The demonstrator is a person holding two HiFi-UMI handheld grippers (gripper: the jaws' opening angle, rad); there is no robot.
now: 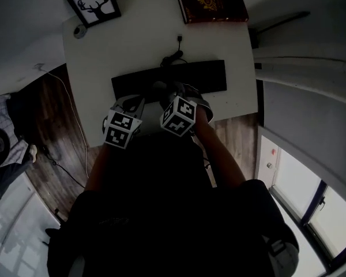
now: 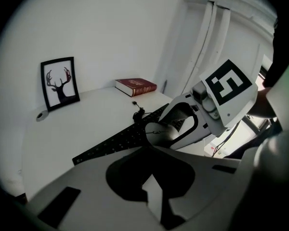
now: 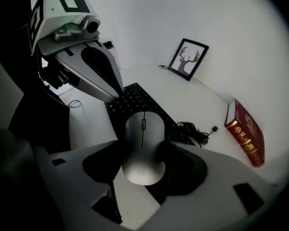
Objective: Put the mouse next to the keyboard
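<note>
A grey mouse [image 3: 143, 143] is clamped between the jaws of my right gripper [image 3: 143, 150], lifted over the black keyboard [image 3: 135, 97] that lies across the white desk [image 1: 132, 33]. In the left gripper view the same mouse [image 2: 160, 131] shows inside the right gripper [image 2: 183, 124], above the keyboard [image 2: 115, 143]. My left gripper [image 2: 151, 150] has its jaws closed together on nothing and hovers close beside the right one, near the keyboard's left half. In the head view both grippers, left [image 1: 137, 104] and right [image 1: 170, 92], hang over the keyboard [image 1: 207, 74] at the desk's near edge.
A red book [image 1: 212, 3] lies at the desk's far right corner, and a framed deer picture [image 1: 93, 3] stands at the far left by a small round object [image 1: 79, 32]. A coiled black cable [image 1: 174, 56] sits behind the keyboard. Wooden floor lies beyond the desk's edges.
</note>
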